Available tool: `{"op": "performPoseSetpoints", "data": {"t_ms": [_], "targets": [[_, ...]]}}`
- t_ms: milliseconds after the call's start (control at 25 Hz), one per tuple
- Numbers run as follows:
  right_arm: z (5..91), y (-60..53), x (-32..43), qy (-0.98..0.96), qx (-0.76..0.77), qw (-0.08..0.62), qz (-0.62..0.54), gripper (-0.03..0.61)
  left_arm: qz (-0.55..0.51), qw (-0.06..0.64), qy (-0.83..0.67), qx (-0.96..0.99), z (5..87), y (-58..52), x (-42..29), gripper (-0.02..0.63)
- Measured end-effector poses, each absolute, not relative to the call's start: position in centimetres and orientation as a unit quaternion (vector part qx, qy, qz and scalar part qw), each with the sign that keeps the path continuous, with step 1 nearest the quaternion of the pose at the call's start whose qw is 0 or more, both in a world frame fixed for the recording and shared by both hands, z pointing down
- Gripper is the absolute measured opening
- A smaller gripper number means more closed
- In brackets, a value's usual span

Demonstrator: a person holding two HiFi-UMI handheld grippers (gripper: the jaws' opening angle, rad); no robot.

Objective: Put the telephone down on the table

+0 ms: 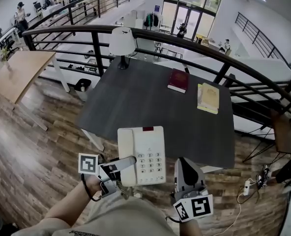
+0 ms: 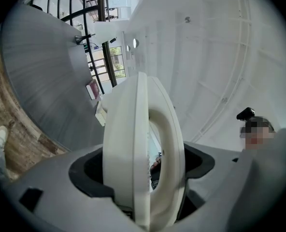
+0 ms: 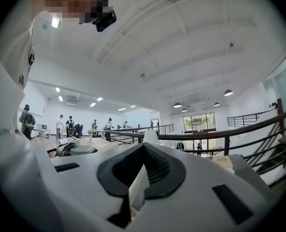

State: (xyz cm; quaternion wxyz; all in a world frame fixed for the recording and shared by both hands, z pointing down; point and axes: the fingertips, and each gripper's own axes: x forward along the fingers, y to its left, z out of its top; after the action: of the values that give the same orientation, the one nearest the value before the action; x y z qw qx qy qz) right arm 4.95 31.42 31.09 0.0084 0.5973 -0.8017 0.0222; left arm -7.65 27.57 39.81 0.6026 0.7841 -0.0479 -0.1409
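The white push-button telephone (image 1: 141, 154) hangs over the near edge of the dark grey table (image 1: 135, 97); I cannot tell if it touches the top. My left gripper (image 1: 128, 163) is shut on its left side, across handset and body. In the left gripper view the telephone (image 2: 143, 144) stands edge-on, clamped in the left gripper (image 2: 143, 166). The coiled cord (image 1: 123, 191) dangles below. My right gripper (image 1: 185, 163) sits just right of the telephone, apart from it as far as I see. In its own view the right gripper (image 3: 142, 170) is shut, a thin pale sliver between the pads.
A red book (image 1: 178, 80) and a yellow book (image 1: 208, 98) lie at the table's far right. A white lamp (image 1: 122, 43) stands at its far edge before a black railing (image 1: 194, 41). A wooden table (image 1: 17, 70) stands left; a power strip (image 1: 247, 185) lies on the floor.
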Motion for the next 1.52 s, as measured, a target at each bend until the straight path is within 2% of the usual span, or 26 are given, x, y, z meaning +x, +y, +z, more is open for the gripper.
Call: {"op": "performPoseSetpoints", "data": {"t_ms": [320,680,1520], "targets": [[31.3,26.5,6.1,-0.795,0.606,0.015,0.016,0.000,-0.138,0.596,-0.042,0.790,40.4,21.7,-6.4,0.416],[30.6,15.5,7.1,-0.793,0.608,0.028,0.015,0.000,-0.135,0.592,-0.021,0.795,39.5,10.9,-4.5,0.416],[31.5,-4.4,8.9,-0.766,0.640,0.046,0.024,0.000,-0.109,0.622,-0.005,0.776,40.4,-7.9,-3.8,0.416]]}}
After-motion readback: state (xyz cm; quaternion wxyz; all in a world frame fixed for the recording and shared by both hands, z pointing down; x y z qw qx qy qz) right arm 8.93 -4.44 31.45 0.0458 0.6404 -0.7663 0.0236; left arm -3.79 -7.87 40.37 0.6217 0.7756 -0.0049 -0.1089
